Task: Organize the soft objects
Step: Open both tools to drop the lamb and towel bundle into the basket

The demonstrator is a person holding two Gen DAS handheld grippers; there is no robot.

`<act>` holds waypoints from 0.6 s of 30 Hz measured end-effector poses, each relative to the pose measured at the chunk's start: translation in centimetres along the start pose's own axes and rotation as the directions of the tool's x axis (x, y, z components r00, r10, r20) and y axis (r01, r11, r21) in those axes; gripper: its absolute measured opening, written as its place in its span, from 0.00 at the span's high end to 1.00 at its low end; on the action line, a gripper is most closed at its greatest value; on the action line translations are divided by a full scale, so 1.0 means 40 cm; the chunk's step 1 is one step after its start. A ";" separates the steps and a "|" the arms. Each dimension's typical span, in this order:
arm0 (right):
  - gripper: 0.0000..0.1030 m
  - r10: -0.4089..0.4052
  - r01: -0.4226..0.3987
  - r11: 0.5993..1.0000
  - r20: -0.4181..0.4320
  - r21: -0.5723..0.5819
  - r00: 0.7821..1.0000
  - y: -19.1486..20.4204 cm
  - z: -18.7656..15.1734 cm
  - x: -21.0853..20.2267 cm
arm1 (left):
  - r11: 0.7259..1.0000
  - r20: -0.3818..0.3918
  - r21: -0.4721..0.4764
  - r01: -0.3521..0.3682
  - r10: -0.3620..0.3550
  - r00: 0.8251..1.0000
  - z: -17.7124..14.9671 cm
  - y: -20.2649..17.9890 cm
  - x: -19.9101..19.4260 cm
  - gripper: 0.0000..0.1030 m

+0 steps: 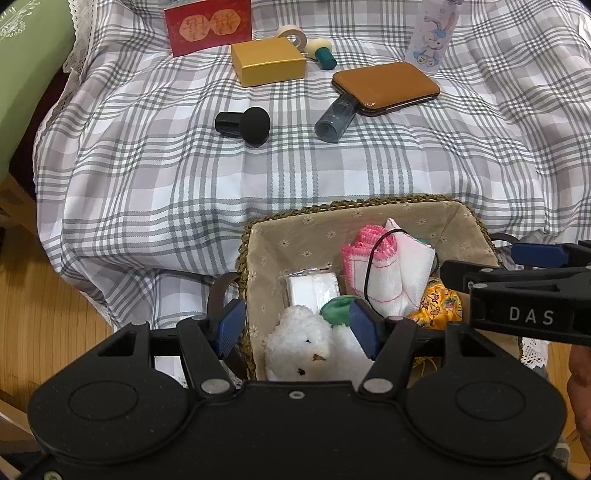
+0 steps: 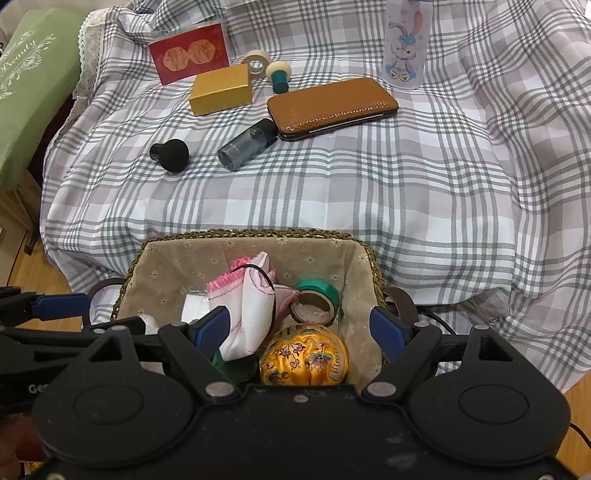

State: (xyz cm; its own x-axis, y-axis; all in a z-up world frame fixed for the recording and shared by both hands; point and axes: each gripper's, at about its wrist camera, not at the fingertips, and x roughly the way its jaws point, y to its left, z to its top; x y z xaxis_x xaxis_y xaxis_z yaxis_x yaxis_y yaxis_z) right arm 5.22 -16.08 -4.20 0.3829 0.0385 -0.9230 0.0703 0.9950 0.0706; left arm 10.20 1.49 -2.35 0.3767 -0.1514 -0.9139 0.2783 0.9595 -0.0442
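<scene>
Basket [image 2: 362, 258] contents lie directly below both grippers: right gripper [image 2: 303, 328], released, spans yellow pouch [image 2: 304, 356]; left gripper [image 1: 297, 326], unclenched, straddles white plush [image 1: 299, 347].

A home: plaid cloth [image 1: 258, 177] over furniture, wooden floor [image 1: 37, 314], cosmetics, red envelope [image 1: 208, 26].

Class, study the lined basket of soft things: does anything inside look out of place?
Yes. A roll of green tape sits in the basket beside the pink-edged cloth and yellow embroidered pouch. It looks stiff, more like the tape roll lying out on the checked cloth.
</scene>
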 end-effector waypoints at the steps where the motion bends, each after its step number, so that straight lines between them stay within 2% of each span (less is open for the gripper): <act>1: 0.21 0.000 0.000 1.000 -0.002 0.001 1.000 -0.001 0.000 0.001 | 1.000 -0.003 -0.002 -0.003 0.003 1.000 0.001 0.001 0.001 0.42; 18: 0.21 -0.015 0.015 1.000 -0.005 0.012 1.000 -0.003 0.007 0.008 | 0.999 0.011 -0.036 -0.034 0.034 0.999 0.040 0.032 0.009 0.42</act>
State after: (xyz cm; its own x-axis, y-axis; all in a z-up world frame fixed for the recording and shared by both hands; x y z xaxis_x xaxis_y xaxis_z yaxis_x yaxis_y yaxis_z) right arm 5.60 -16.21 -4.41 0.3776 0.0242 -0.9256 0.0870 0.9943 0.0615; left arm 12.12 2.29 -2.07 0.3954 -0.1212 -0.9105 0.2336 0.9719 -0.0280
